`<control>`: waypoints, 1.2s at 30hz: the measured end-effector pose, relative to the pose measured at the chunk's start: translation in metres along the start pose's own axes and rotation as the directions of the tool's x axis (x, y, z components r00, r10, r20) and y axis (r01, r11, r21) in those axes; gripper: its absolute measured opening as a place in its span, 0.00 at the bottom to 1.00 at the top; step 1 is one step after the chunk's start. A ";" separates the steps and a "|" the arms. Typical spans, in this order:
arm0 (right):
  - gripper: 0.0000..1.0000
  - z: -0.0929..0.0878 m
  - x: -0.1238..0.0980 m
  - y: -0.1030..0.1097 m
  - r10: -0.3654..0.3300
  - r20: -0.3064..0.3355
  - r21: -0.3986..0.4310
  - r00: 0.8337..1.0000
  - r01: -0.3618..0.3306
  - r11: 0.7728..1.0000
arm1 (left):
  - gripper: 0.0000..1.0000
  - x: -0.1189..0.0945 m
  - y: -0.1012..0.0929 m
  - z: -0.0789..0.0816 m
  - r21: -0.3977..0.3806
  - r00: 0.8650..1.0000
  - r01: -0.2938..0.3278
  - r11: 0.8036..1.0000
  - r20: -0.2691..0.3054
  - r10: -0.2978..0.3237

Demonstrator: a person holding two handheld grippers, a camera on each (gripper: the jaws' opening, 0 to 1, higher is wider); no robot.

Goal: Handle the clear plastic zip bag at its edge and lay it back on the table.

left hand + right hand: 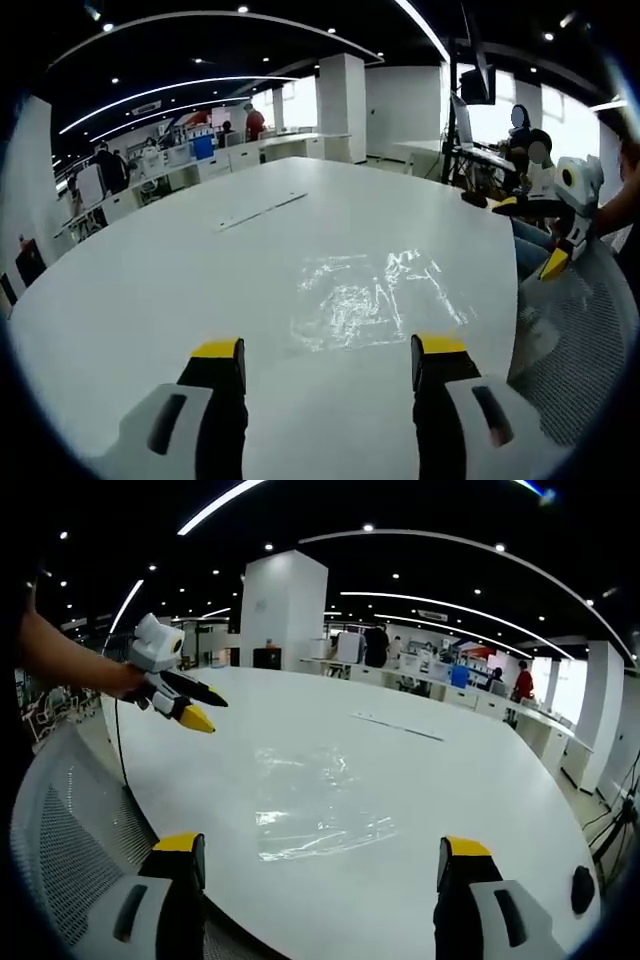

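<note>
In the left gripper view, the left gripper [328,350] stood with jaws wide apart and empty at 6 o'clock; the clear zip bag [375,297] lay flat on the white table [150,270] just ahead. The right gripper [558,240] hung at 3 o'clock.

In the right gripper view, the right gripper [322,852] gaped empty; the bag [310,805] lay ahead at centre. The left gripper [197,708] hovered at 10 o'clock, jaws parted.

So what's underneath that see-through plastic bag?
The clear zip bag lies flat on the white table, whose surface shows through it. Nothing appears inside or beneath, though glare and wrinkles blur parts.
</note>
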State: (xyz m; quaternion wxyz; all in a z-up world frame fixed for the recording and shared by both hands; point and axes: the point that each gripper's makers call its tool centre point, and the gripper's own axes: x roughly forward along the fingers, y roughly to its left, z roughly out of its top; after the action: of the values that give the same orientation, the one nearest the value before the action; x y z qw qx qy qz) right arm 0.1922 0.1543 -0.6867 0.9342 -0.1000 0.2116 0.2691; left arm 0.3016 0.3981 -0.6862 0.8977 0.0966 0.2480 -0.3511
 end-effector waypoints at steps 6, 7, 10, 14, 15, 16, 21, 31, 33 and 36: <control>0.97 0.000 0.000 0.001 0.003 -0.004 0.001 1.000 -0.003 1.000 | 0.60 0.009 0.002 0.000 0.001 1.000 0.008 1.000 -0.018 -0.008; 0.97 0.000 0.000 0.001 0.004 -0.005 0.002 1.000 -0.004 1.000 | 0.59 0.011 0.002 0.000 0.001 1.000 0.010 1.000 -0.023 -0.010; 0.96 -0.001 0.000 0.001 0.005 -0.006 0.001 1.000 -0.005 1.000 | 0.57 0.016 0.002 0.000 0.007 0.999 0.016 1.000 -0.038 -0.016; 0.96 -0.001 0.000 0.000 0.001 -0.007 0.006 1.000 -0.001 1.000 | 0.55 0.022 0.002 -0.002 0.004 0.998 0.025 1.000 -0.051 -0.025; 0.96 -0.001 0.001 0.000 0.001 -0.008 0.006 1.000 -0.001 1.000 | 0.55 0.026 0.005 -0.004 0.006 0.998 0.024 1.000 -0.055 -0.024; 0.96 0.000 0.001 0.001 0.003 -0.008 0.005 1.000 -0.003 1.000 | 0.55 0.028 0.007 -0.006 0.002 0.998 0.025 1.000 -0.059 -0.024; 0.96 0.001 0.000 0.001 0.004 -0.006 0.007 1.000 -0.004 1.000 | 0.53 0.034 0.010 -0.006 0.001 0.998 0.026 1.000 -0.066 -0.026; 0.94 -0.001 0.000 0.002 0.006 -0.017 -0.006 1.000 -0.006 1.000 | 0.47 0.045 0.015 -0.009 -0.014 0.995 0.041 0.999 -0.092 -0.042; 0.94 -0.001 0.000 0.002 0.006 -0.018 -0.005 1.000 -0.006 1.000 | 0.45 0.046 0.014 -0.010 -0.011 0.994 0.043 0.999 -0.097 -0.044; 0.93 -0.002 0.000 0.001 0.005 -0.021 -0.007 1.000 -0.005 1.000 | 0.45 0.051 0.017 -0.013 -0.024 0.993 0.036 0.999 -0.115 -0.039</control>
State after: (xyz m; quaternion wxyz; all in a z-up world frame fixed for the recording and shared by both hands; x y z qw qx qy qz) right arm 0.1906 0.1548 -0.6880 0.9310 -0.1054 0.2206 0.2711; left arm 0.3405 0.3858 -0.7236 0.8761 0.1024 0.3051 -0.3589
